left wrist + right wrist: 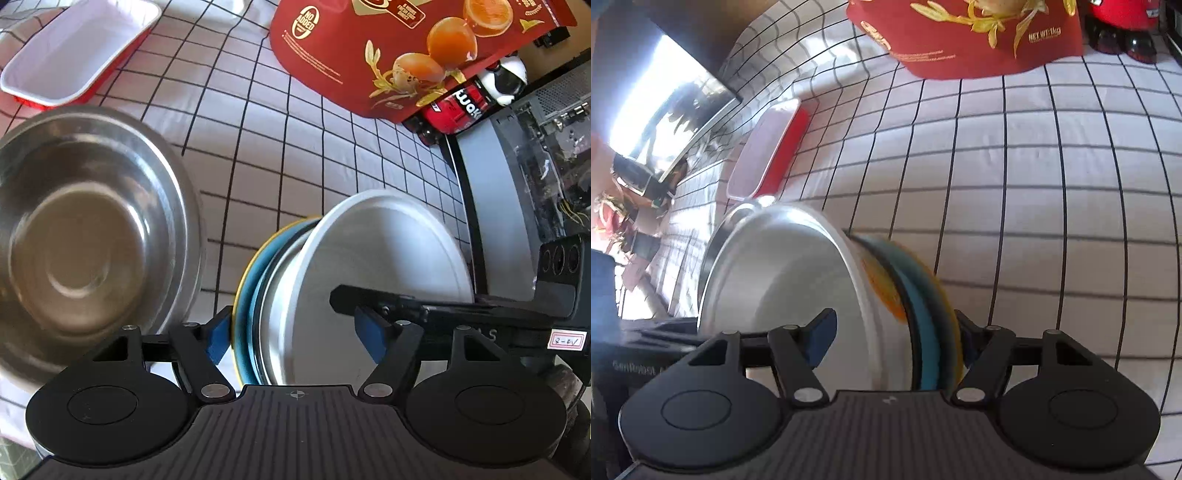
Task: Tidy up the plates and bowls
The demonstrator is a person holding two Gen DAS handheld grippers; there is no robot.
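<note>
A stack of plates (354, 266) stands on edge over the checked cloth: a white dish in front, a steel one behind it, then a blue plate with a yellow rim (245, 288). My right gripper (894, 338) is shut on this stack (798, 280), one pad inside the white dish and the other behind the blue plate. One of its black fingers (406, 301) crosses the dish in the left wrist view. My left gripper (295, 338) straddles the same stack and is open, its pads not pressing. A large steel bowl (92, 240) sits to the left.
A red tray with a white inside (74, 51) lies at the far left, also seen as the red tray (768, 155). A red snack bag (406, 48) and a red toy car (454, 107) lie at the back. A grey computer case (517, 184) borders the right.
</note>
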